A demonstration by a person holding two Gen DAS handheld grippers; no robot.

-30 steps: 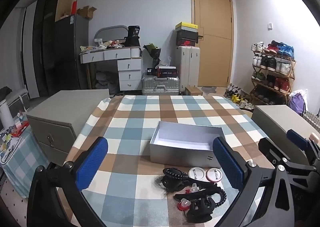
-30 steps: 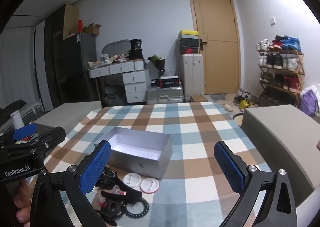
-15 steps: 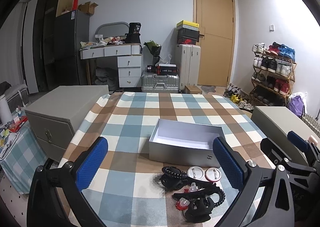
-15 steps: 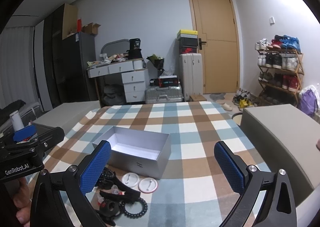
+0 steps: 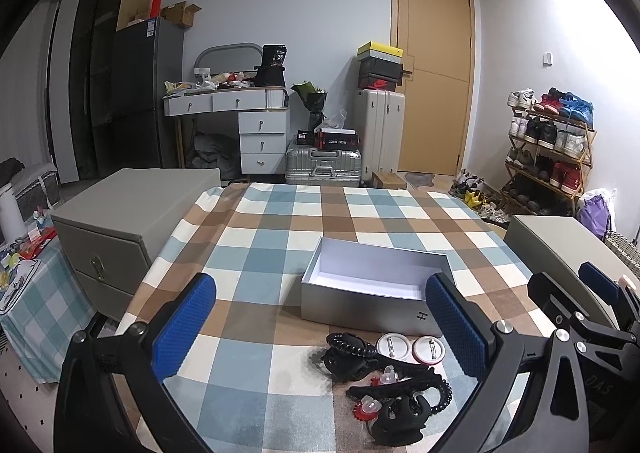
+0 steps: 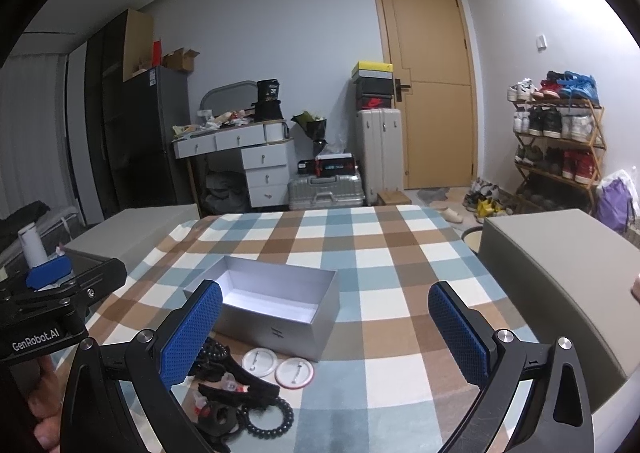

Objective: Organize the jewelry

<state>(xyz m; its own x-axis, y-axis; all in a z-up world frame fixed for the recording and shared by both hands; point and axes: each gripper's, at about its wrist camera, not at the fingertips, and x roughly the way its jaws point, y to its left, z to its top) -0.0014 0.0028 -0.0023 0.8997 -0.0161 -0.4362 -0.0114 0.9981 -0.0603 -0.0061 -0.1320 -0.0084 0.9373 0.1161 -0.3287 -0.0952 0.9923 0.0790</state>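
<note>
The tangle of black beaded bracelets and hair clips lies on the checked-cloth counter just in front of the open silver cardboard box, beside two round pin badges. It looks light, loose and snag-prone, so I'd pinch one bead loop at its edge. My left claw and right claw hover above, both spread wide and empty.

Both wrist cameras look forward and slightly down over the checked worktop toward the far door, from close above its near edge. Both views take in the open silver box; the right view sits further right.
</note>
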